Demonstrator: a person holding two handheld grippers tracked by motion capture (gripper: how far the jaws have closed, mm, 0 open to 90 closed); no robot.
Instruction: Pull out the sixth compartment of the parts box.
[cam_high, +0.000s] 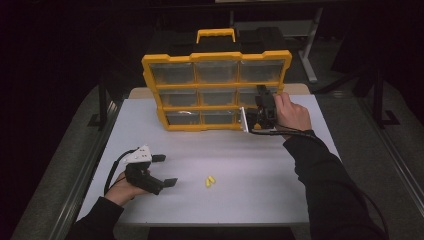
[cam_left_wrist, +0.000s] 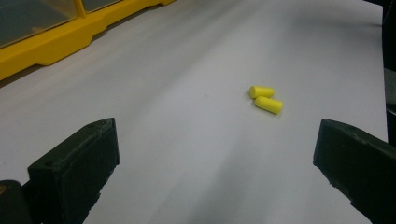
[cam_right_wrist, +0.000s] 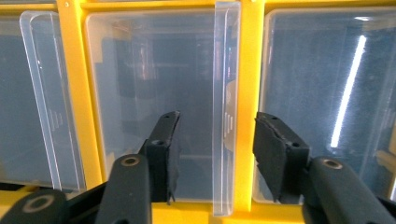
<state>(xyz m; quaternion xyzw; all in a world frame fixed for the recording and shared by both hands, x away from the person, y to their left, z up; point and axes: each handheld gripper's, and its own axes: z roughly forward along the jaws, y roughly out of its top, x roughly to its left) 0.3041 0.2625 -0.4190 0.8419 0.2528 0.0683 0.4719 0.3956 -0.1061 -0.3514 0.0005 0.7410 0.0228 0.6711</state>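
One camera sits high above my side and looks down on the whole table (cam_high: 250, 165). My left one looks low across it at the earplugs (cam_left_wrist: 266, 99), also seen from above. My right one looks very close at the yellow box (cam_right_wrist: 247, 70).

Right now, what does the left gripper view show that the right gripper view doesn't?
The left gripper view has two yellow earplugs lying on the white table, ahead of the left claw, whose jaws stand wide apart. The right gripper view has the right claw with its jaws either side of a clear drawer handle. Both take in the yellow organizer.
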